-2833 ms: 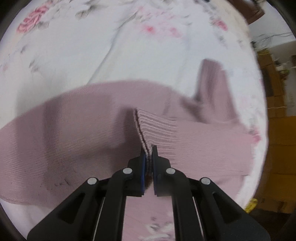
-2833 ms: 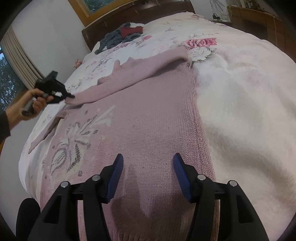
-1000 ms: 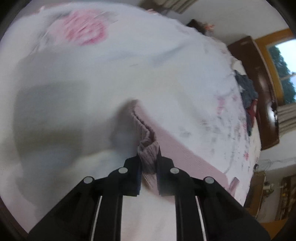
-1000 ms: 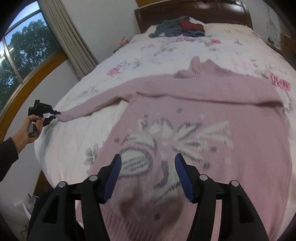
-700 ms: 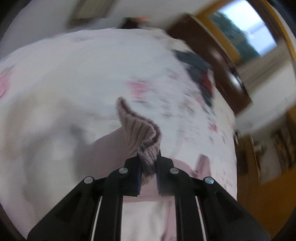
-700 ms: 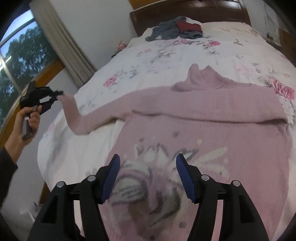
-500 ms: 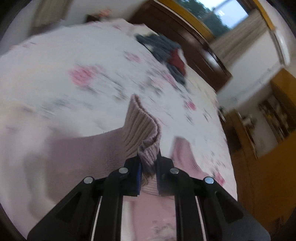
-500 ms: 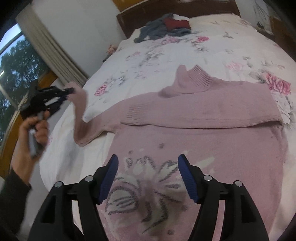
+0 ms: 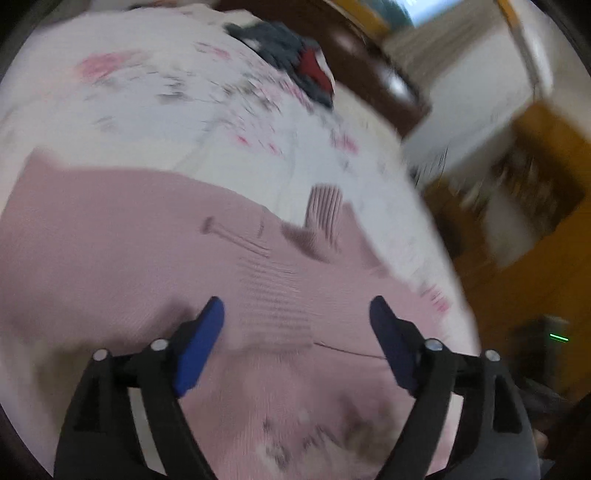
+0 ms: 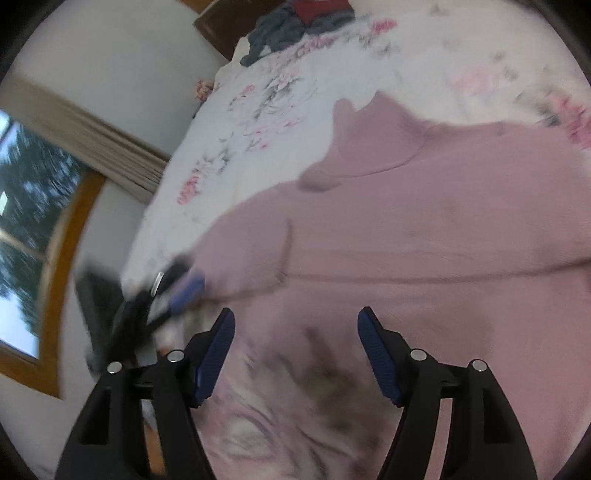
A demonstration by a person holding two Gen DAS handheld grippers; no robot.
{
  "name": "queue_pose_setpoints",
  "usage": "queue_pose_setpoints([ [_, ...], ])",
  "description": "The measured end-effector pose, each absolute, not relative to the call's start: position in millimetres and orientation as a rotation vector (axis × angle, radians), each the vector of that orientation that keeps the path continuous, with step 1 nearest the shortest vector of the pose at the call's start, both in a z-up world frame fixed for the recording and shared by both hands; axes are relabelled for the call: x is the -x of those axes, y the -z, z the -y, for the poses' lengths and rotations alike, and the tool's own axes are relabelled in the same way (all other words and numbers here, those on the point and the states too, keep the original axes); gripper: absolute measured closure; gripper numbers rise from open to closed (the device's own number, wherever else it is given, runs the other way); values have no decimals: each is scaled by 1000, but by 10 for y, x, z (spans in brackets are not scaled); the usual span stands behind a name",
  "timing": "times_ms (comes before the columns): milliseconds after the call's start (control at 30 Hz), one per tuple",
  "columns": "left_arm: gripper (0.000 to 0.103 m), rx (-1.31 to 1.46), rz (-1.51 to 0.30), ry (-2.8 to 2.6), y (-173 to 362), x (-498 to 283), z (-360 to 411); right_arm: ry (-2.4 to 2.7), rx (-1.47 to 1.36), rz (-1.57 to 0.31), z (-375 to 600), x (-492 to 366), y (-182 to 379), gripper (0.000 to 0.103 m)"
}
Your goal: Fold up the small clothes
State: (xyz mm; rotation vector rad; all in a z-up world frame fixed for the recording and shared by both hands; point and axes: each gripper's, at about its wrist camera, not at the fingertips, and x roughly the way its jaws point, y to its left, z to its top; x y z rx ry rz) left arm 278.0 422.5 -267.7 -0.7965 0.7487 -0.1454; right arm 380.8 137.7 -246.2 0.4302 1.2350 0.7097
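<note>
Floral bed [image 10: 295, 110], upper frame, bore our pink sweater [image 10: 424, 229], both sleeves folded across. Left gripper [image 9: 295, 314] and right gripper [image 10: 295, 325]: fingers apart, empty. Body folds remained.

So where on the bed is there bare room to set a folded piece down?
Bare floral bedspread lies between the pink sweater collar and the dark clothes pile by the headboard. Nearer, the sweater covers the bed.

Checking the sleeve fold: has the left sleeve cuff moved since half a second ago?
Yes. The cuff, earlier pinched and lifted over the bedspread, now lies across the sweater body; the left gripper is open.
</note>
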Motion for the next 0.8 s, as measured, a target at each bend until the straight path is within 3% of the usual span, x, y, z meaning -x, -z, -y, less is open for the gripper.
queue_pose_setpoints([
  [133, 16, 934, -619, 148, 2666, -2442, -4620, -789, -644, -1433, -1827, -4325, 2911, 36],
  [167, 15, 959, -577, 162, 2602, -2415, -4702, -790, -675, -1468, -1917, -4395, 3007, 44],
  [300, 14, 1002, -492, 168, 2600, -2283, -4889, -707, -673, -1595, -2257, -4597, 3395, 54],
  [533, 15, 1137, -440, 157, 2714, -2161, -5133, -725, -626, -1635, -2536, -4661, 3437, 54],
  [567, 15, 1142, -437, 151, 2716, -2139, -5155, -727, -614, -1636, -2559, -4677, 3415, 62],
  [600, 15, 1151, -435, 142, 2738, -2132, -5166, -737, -596, -1632, -2582, -4680, 3354, 79],
  [667, 15, 1181, -429, 140, 2760, -2114, -5201, -758, -571, -1615, -2593, -4701, 3200, 97],
  [800, 15, 1203, -417, 131, 2792, -2092, -5245, -810, -519, -1518, -2483, -4749, 2667, 97],
])
